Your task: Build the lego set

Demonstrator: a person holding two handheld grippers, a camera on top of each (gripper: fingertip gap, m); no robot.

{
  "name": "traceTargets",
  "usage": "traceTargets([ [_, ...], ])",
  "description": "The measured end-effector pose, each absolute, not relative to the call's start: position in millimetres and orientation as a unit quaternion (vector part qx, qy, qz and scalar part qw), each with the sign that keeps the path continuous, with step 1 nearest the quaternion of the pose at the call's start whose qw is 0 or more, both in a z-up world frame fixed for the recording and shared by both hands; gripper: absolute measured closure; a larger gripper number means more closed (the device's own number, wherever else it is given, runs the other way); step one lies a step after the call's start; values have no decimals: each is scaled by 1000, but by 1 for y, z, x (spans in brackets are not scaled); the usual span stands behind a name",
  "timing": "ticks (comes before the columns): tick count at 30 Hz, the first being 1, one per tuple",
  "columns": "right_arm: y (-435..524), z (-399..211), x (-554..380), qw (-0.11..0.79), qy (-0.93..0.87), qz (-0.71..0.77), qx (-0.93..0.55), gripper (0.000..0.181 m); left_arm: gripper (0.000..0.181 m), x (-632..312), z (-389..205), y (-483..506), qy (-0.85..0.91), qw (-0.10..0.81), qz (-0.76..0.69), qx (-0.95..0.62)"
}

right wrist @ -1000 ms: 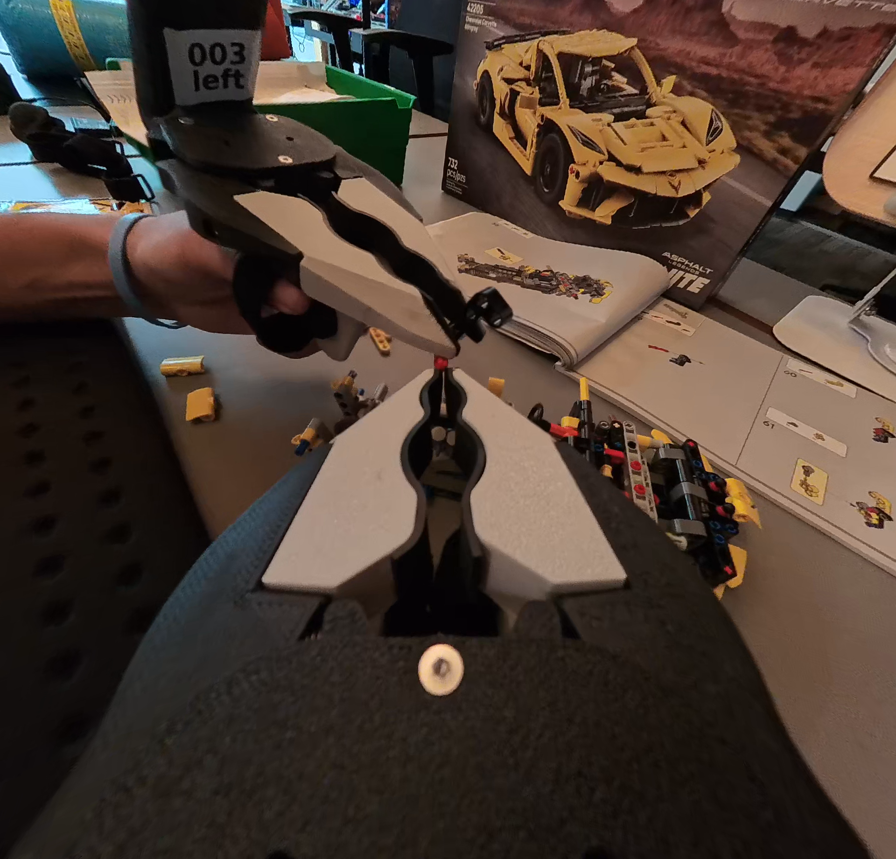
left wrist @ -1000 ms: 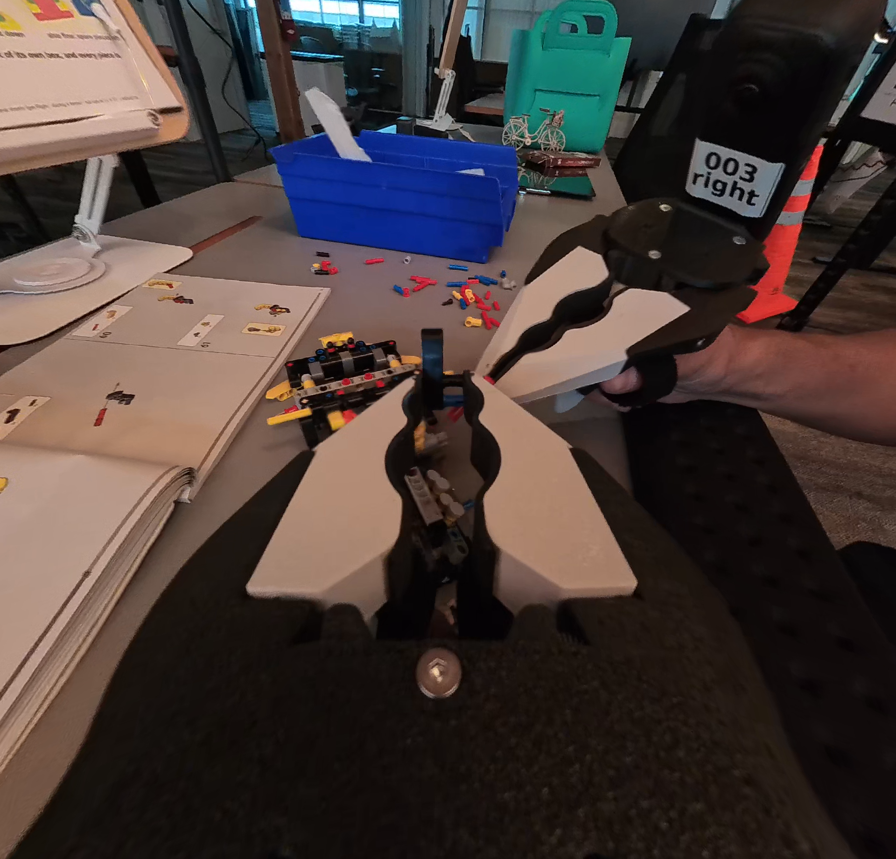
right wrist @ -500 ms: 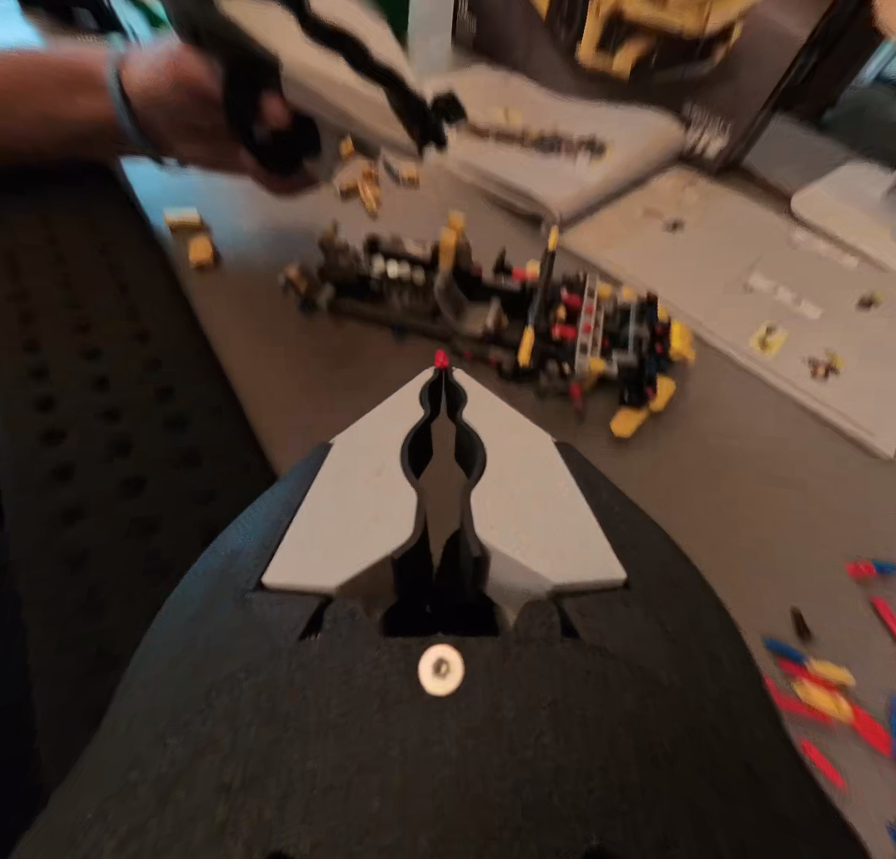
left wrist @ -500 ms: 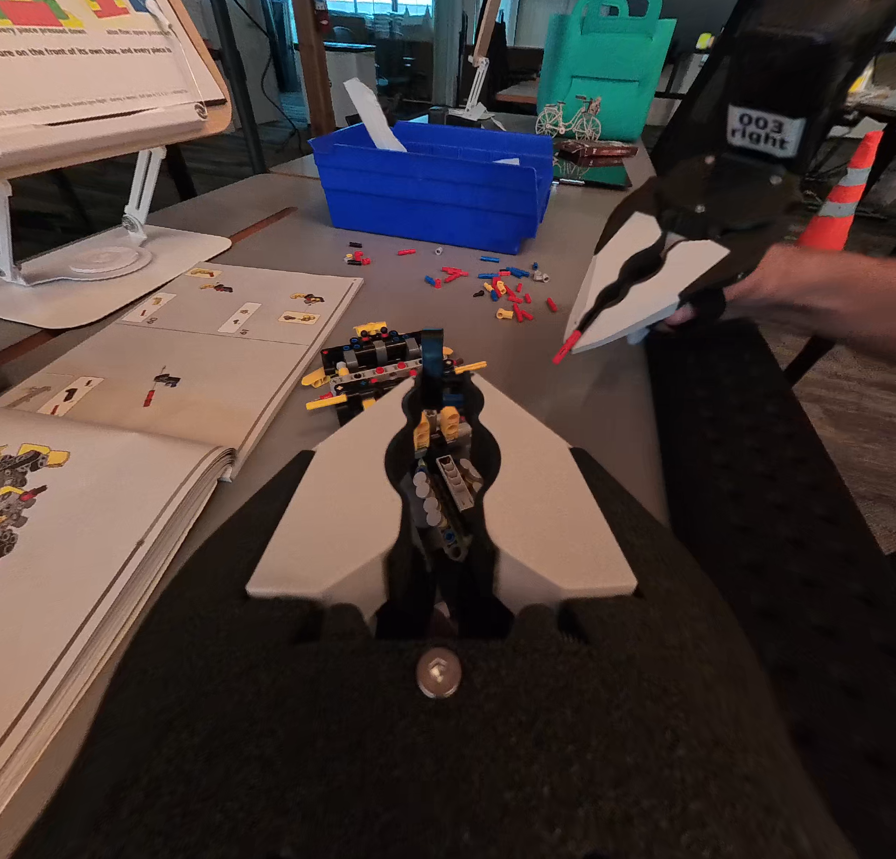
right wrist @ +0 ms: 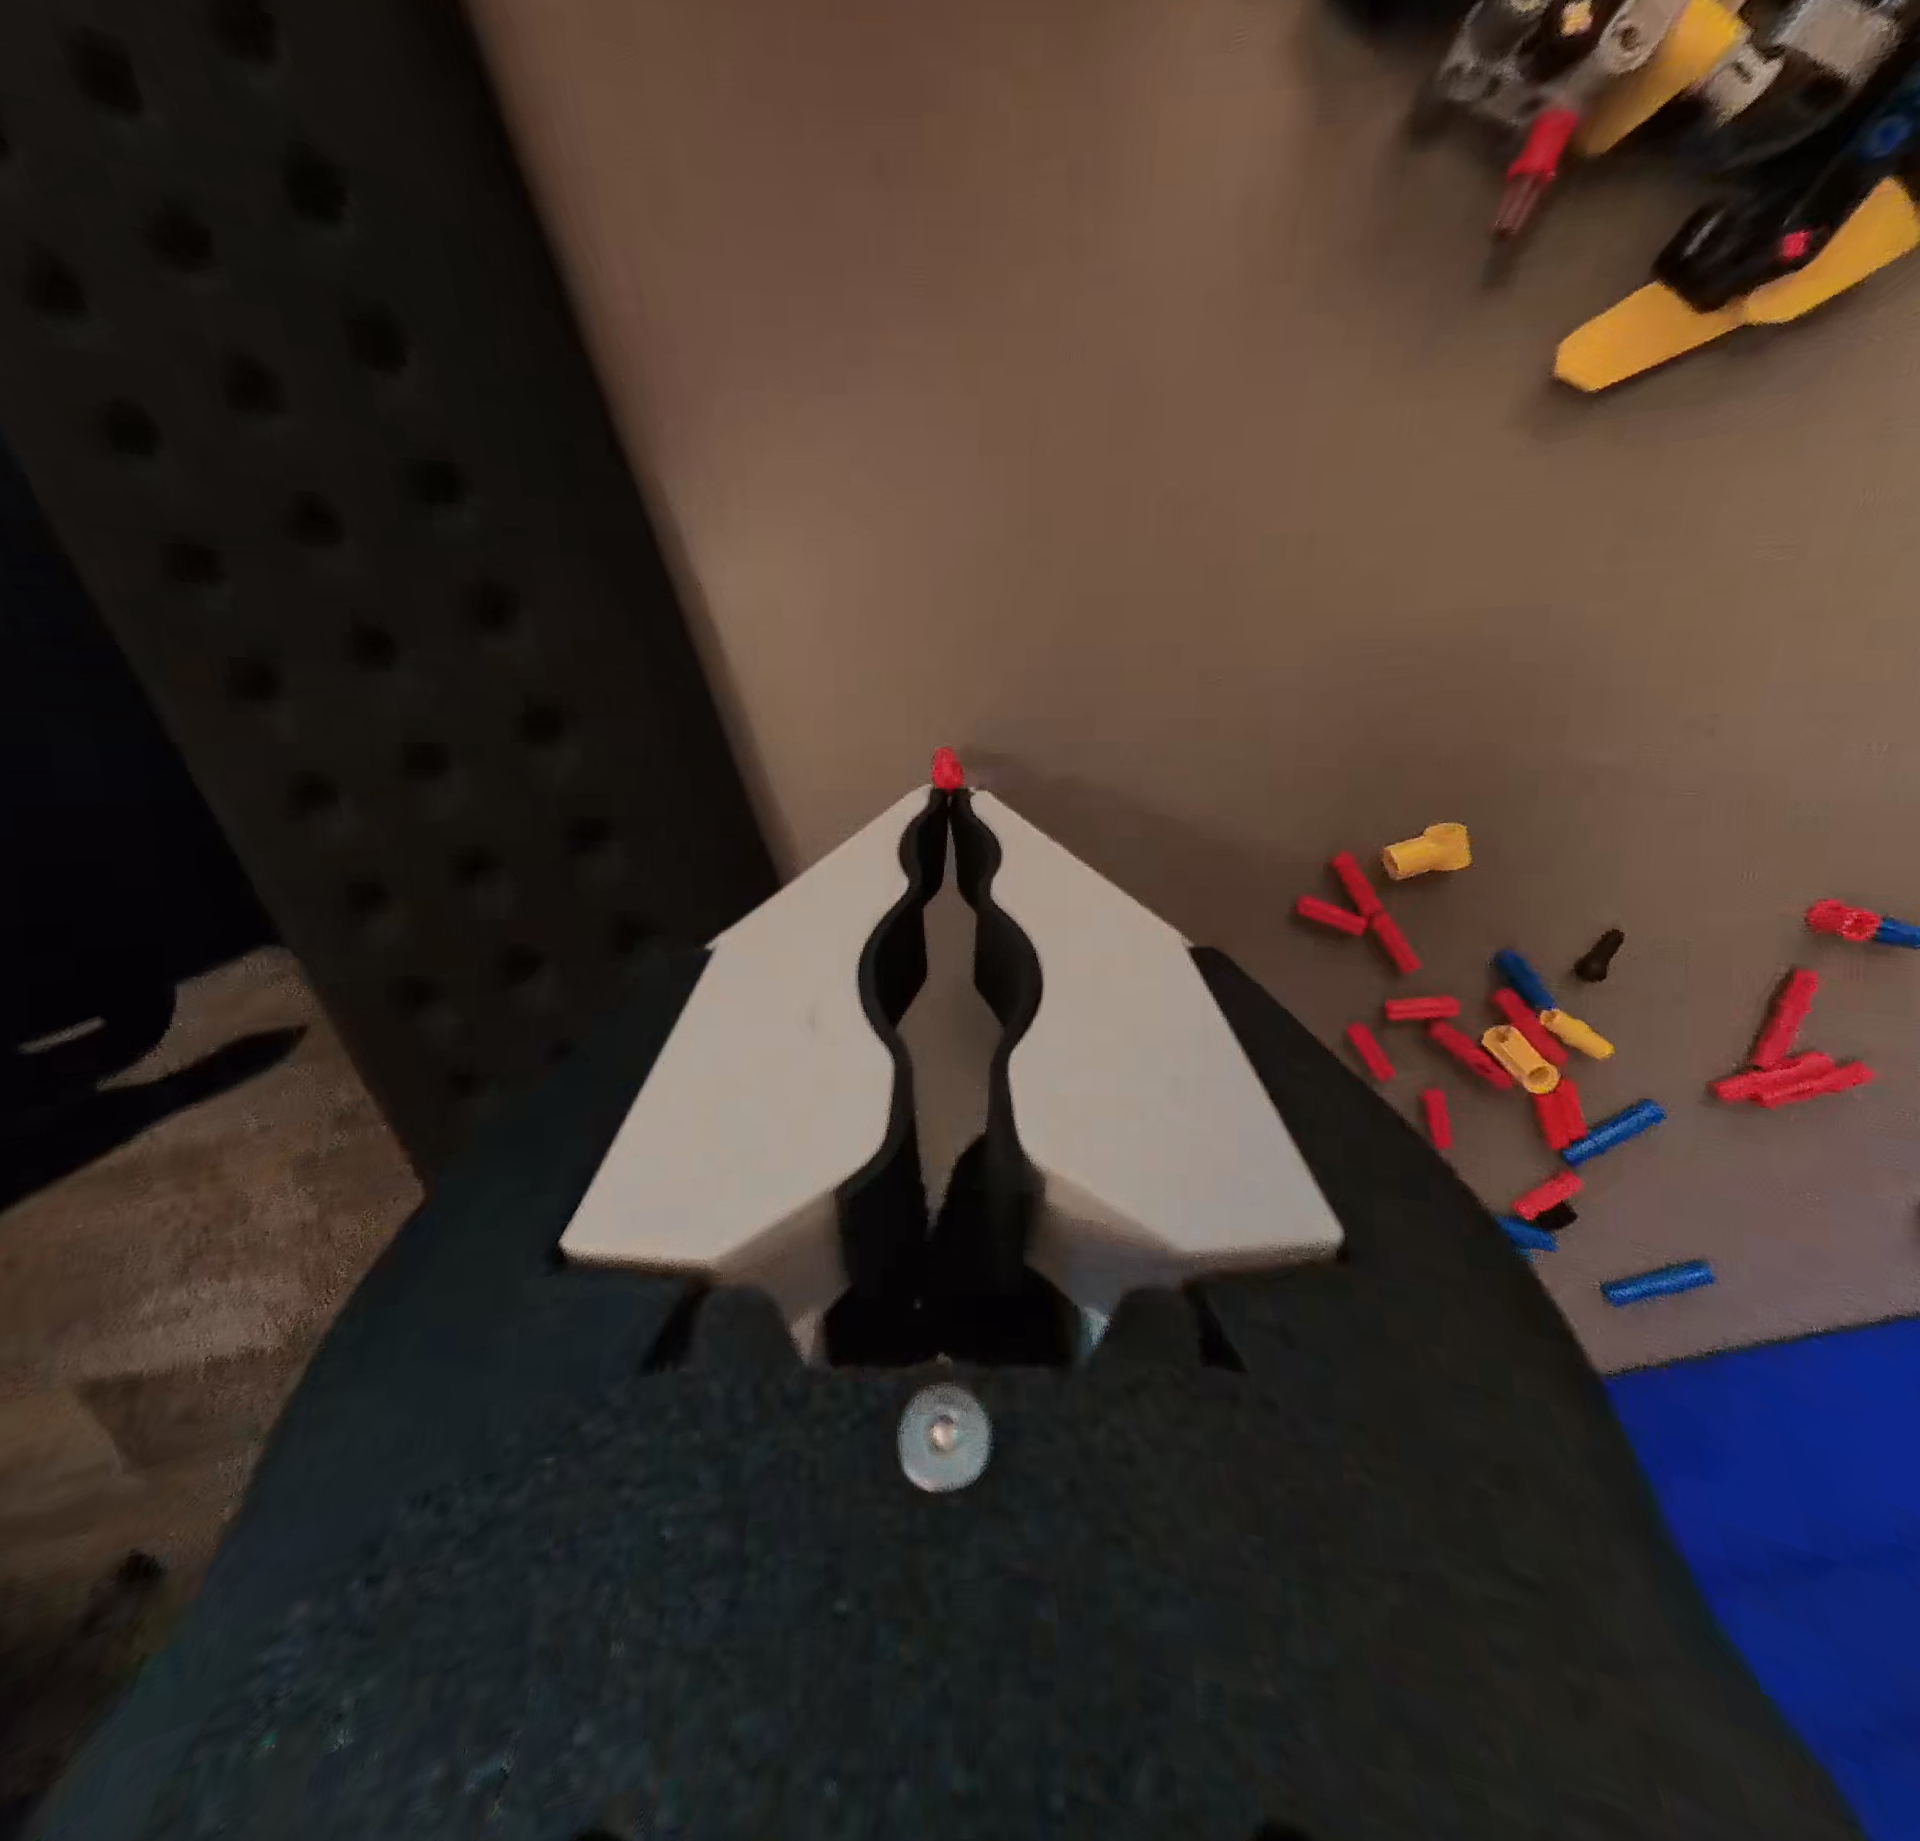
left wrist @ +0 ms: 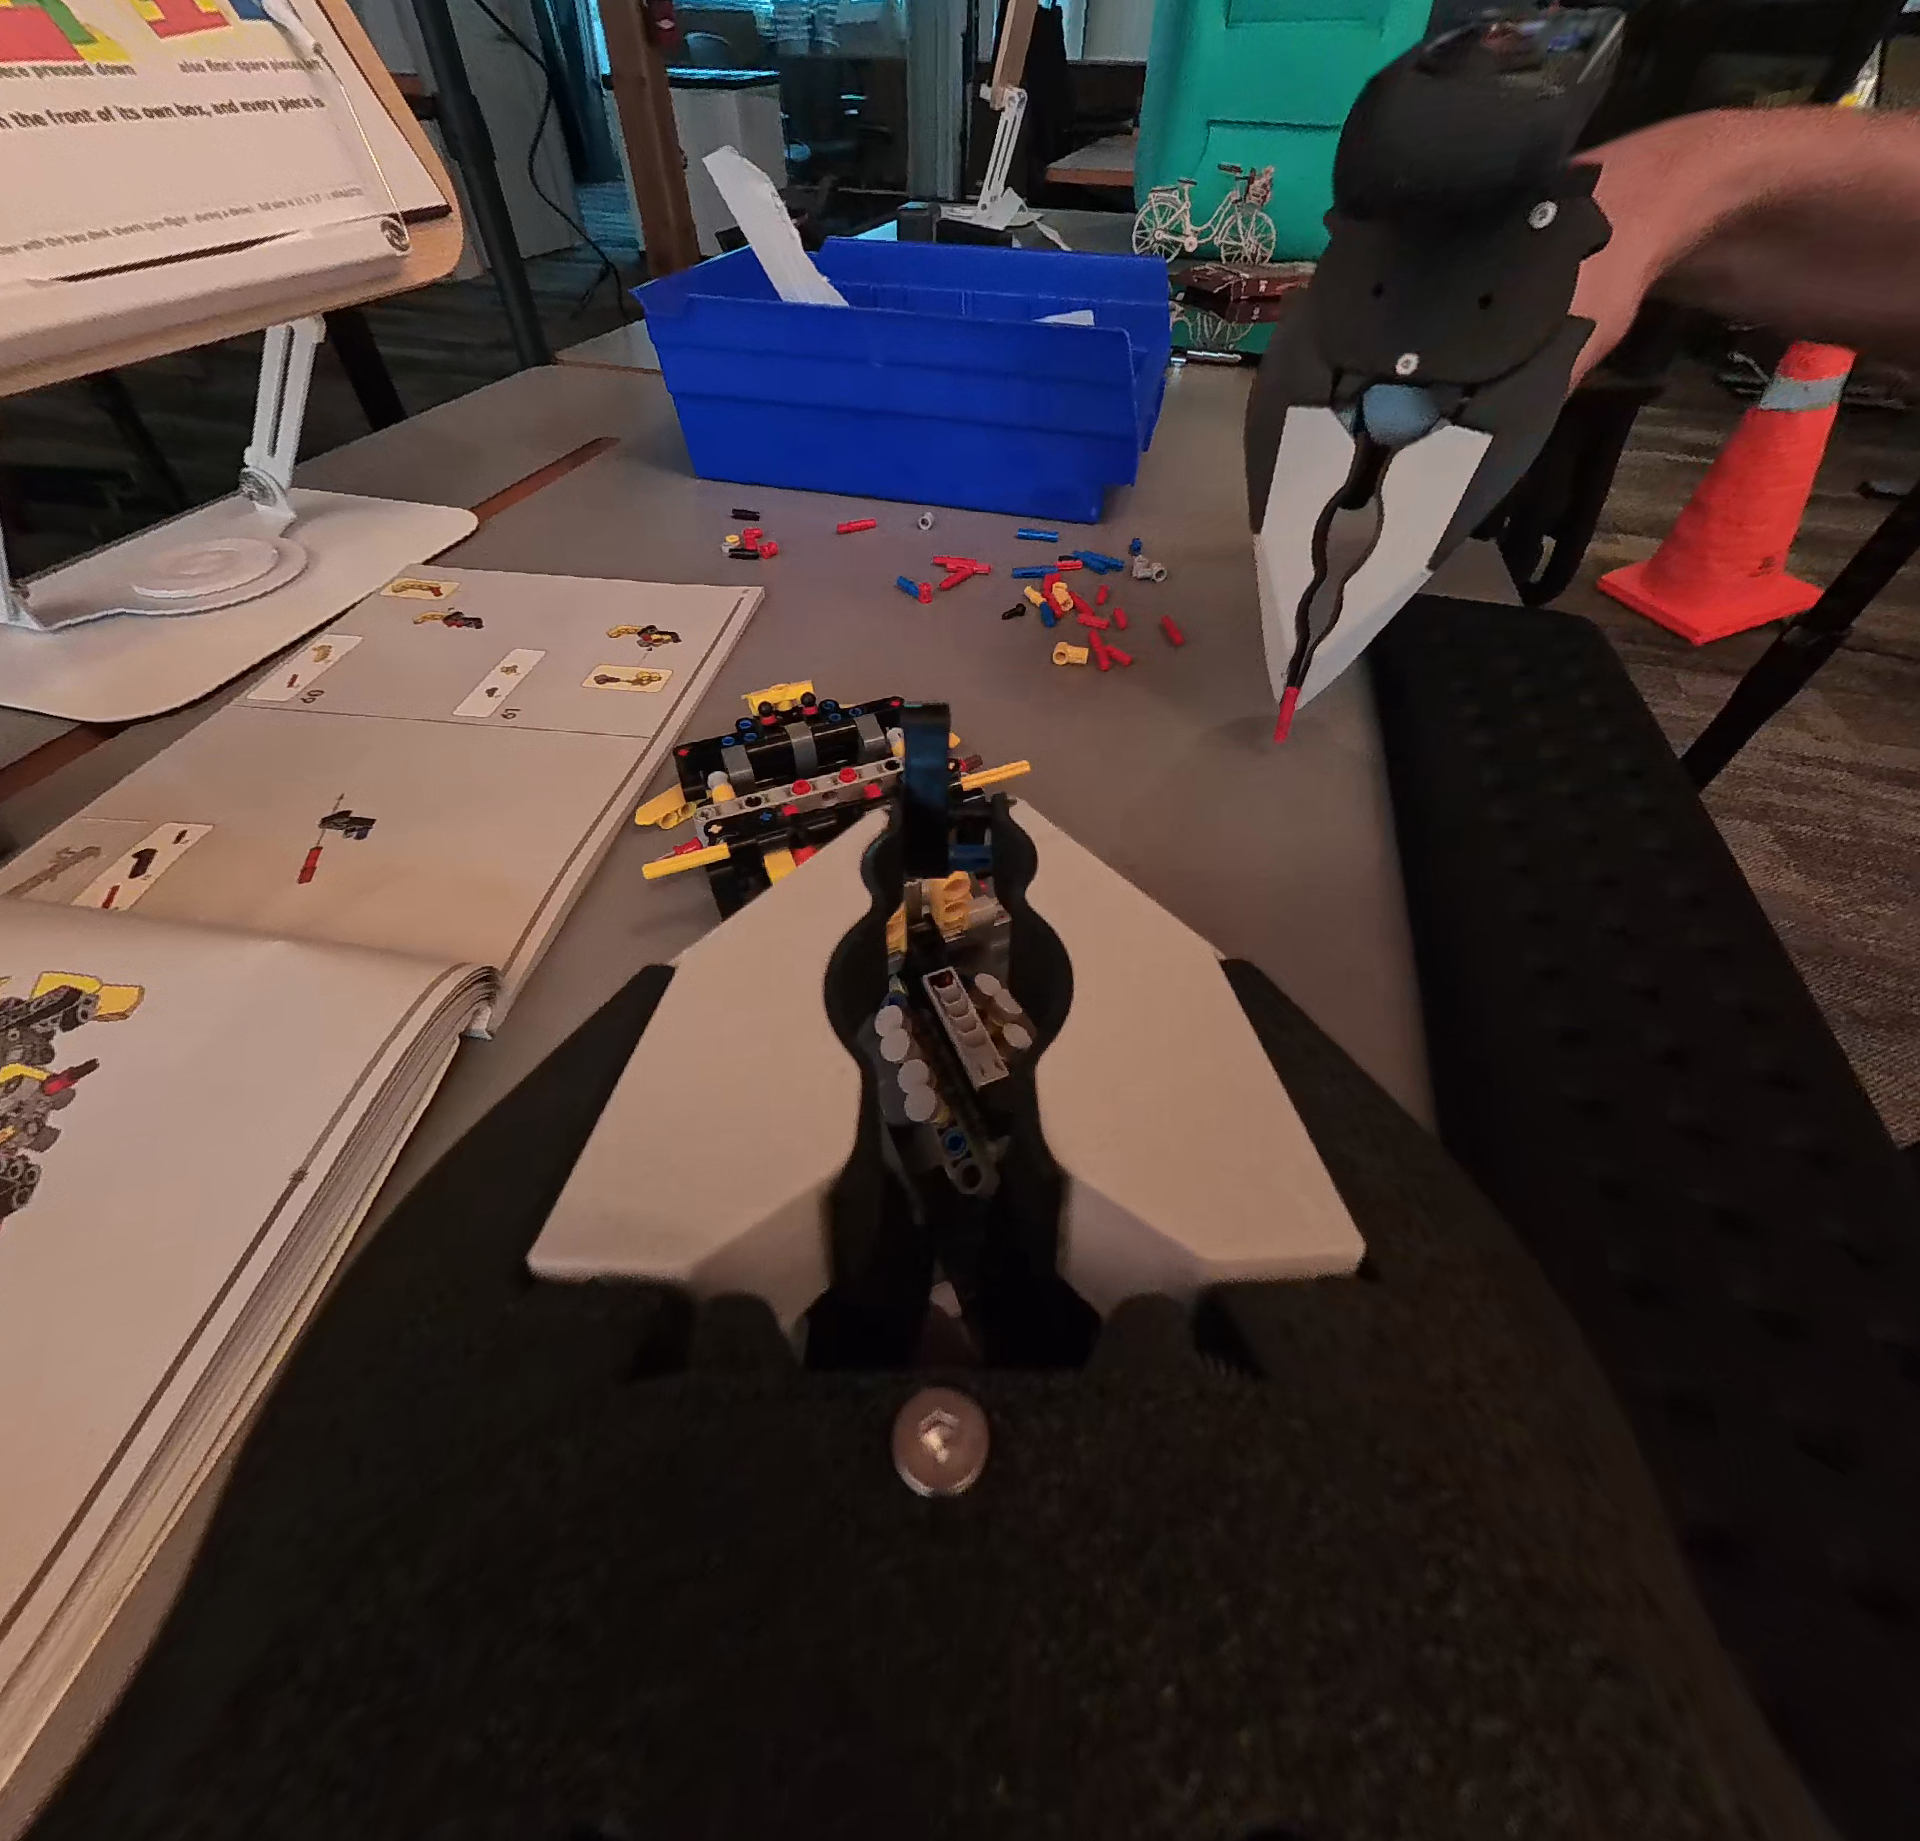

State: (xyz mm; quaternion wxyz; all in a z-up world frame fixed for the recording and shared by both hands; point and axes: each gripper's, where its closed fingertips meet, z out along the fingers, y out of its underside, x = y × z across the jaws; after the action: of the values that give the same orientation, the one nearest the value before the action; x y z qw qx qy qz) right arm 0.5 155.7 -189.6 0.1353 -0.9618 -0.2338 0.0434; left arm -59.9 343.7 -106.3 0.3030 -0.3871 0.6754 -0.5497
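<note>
The partly built black, grey and yellow lego model (left wrist: 800, 763) lies on the grey table (left wrist: 1195, 856), just beyond my left gripper (left wrist: 928, 817). My left gripper is shut on a small dark lego piece (left wrist: 923, 783) that sticks up between its tips. My right gripper (left wrist: 1291, 671) hangs tip-down at the right, over the table near the black mat. It is shut on a red pin (left wrist: 1285, 716). In the right wrist view the right gripper (right wrist: 948, 799) holds the red pin (right wrist: 945, 768) just above the table, with the model (right wrist: 1704, 77) at the top right.
Loose red, blue and yellow pins (left wrist: 1060, 596) lie before a blue bin (left wrist: 914, 378); the pins also show in the right wrist view (right wrist: 1507, 1043). An open manual (left wrist: 312, 856) and a document stand (left wrist: 208, 160) are on the left. A black perforated mat (left wrist: 1610, 960) borders the table's right side. The grippers' ends are close to 20 cm from one another.
My right gripper has swung away from the left gripper to the right and turned tip-down over the table, still holding the red pin. The left gripper has kept its piece.
</note>
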Motion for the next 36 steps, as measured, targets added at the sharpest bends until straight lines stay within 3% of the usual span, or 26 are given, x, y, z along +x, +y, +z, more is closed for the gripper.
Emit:
traceTargets([
  [1, 155, -192, 1, 124, -239, 40, -962, 181, 164, -60, -107, 343, 677, 303, -549, -386],
  [14, 147, -208, 4, 61, -267, 16, -962, 174, 165, -60, -112, 340, 686, 303, -540, -382],
  [21, 147, -206, 2, 83, -261, 21, -961, 166, 164, -60, -113, 339, 689, 301, -539, -380],
  [27, 160, -198, 1, 140, -256, 18, -956, 168, 164, -60, -114, 337, 692, 299, -538, -378],
  [36, 166, -198, 3, 140, -264, 5, -954, 177, 164, -61, -114, 336, 693, 293, -540, -378],
])
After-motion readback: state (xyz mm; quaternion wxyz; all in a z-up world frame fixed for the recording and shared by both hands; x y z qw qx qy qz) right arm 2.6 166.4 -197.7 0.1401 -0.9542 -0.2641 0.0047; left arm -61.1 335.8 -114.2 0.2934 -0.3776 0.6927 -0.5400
